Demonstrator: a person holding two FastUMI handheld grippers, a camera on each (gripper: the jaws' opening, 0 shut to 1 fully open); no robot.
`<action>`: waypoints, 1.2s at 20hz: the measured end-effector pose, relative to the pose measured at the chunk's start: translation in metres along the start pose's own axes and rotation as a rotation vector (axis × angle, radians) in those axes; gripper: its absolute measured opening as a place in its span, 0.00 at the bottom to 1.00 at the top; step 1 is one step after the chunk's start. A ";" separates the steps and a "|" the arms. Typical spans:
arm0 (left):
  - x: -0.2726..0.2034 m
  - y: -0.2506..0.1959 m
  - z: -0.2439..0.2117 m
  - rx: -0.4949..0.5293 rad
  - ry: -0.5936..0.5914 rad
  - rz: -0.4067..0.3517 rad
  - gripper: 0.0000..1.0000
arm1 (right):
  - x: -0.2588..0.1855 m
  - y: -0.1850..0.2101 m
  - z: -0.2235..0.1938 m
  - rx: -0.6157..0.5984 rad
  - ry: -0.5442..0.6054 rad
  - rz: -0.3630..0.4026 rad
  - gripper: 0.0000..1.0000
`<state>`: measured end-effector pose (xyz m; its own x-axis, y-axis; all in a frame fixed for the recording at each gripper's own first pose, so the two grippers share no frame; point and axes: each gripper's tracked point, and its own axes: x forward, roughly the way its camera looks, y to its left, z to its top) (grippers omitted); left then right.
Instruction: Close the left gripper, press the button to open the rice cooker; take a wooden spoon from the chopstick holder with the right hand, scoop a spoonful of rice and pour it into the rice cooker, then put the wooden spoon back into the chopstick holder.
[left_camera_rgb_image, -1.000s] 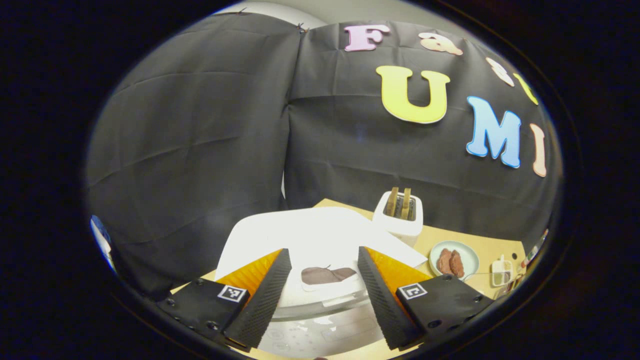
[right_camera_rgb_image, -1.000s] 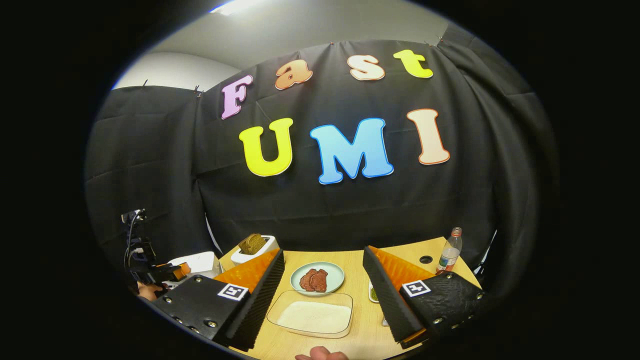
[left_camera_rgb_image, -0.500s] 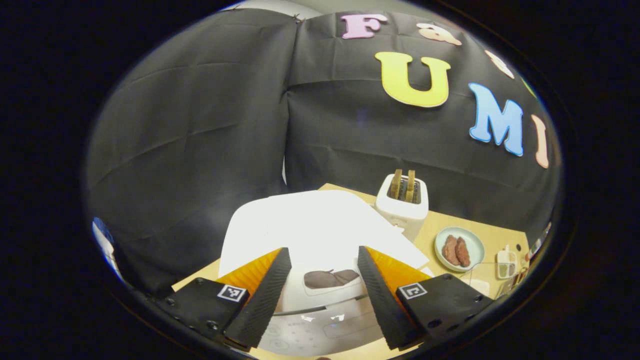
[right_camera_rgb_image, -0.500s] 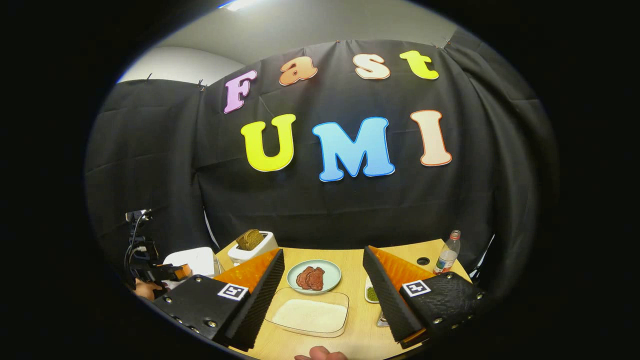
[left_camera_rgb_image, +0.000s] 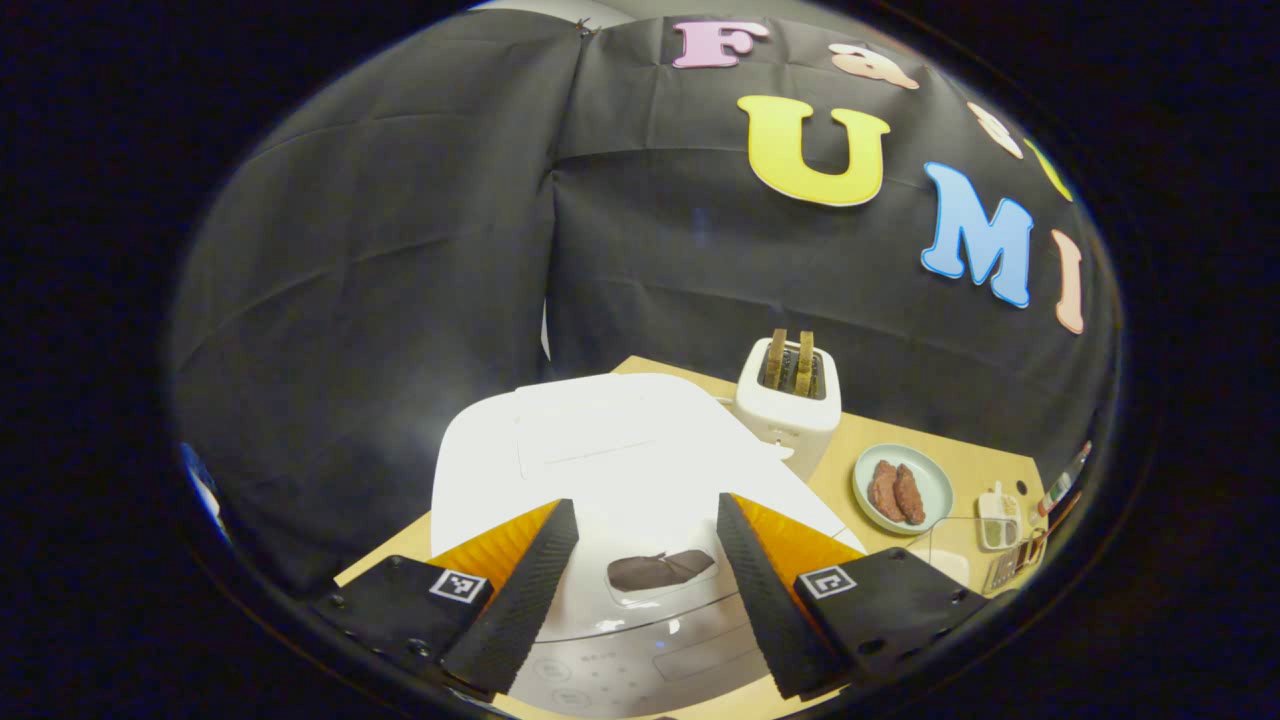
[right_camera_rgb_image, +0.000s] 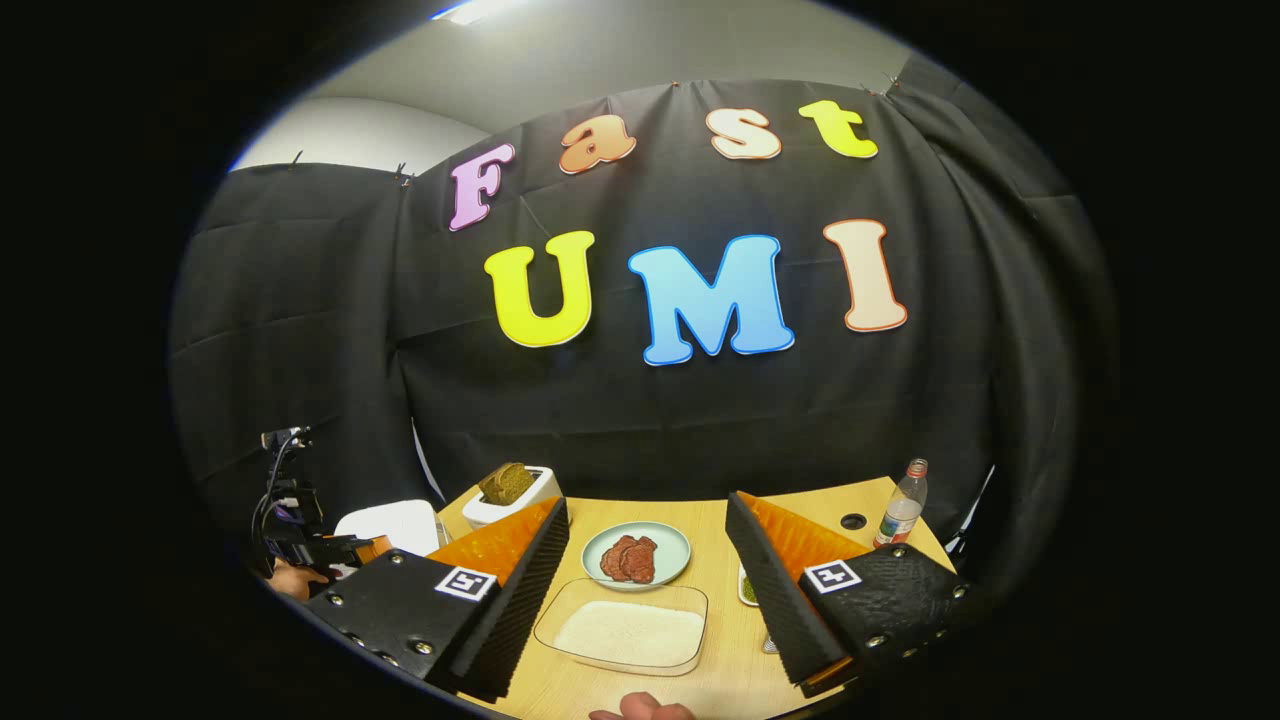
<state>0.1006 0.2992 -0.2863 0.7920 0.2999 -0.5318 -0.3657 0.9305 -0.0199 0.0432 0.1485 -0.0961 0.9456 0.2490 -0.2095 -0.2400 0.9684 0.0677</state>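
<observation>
Left gripper (left_camera_rgb_image: 647, 520) is hanging open over the front of the cooker (left_camera_rgb_image: 610, 470), jaws spread wide, nothing between them. Cooker lid is sitting down, closed; its dark button (left_camera_rgb_image: 660, 568) is showing in the gap between the fingers, not touched. Control panel is lying below it at the front edge.

Toaster (left_camera_rgb_image: 788, 402) is standing just behind the cooker on the table (left_camera_rgb_image: 880, 440), two slices sticking up. Plate (left_camera_rgb_image: 902, 490) with meat is lying to its right.

Right gripper (right_camera_rgb_image: 647, 520) is also hanging open, empty, above the table's near edge. Glass dish (right_camera_rgb_image: 622, 627) of rice is lying between its fingers, plate just behind it. Bottle (right_camera_rgb_image: 902, 504) is standing at the far right corner. In the right gripper view the left gripper is showing far left, beside the cooker, with a hand (right_camera_rgb_image: 290, 580) on it.

Spoon and holder: can't make them out.
</observation>
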 end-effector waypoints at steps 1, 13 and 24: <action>-0.006 0.000 0.014 0.007 -0.038 -0.008 0.97 | -0.001 0.003 0.007 -0.005 -0.018 0.002 0.96; -0.236 -0.148 0.196 0.148 -0.637 -0.348 0.97 | -0.031 0.011 0.084 -0.026 -0.175 -0.131 0.96; -0.251 -0.150 0.181 0.085 -0.558 -0.446 0.98 | -0.046 0.023 0.081 -0.051 -0.184 -0.204 0.96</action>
<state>0.0451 0.1227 0.0036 0.9972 -0.0707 0.0240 0.0720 0.9958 -0.0565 0.0115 0.1583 -0.0058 0.9984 0.0469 -0.0330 -0.0472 0.9989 -0.0075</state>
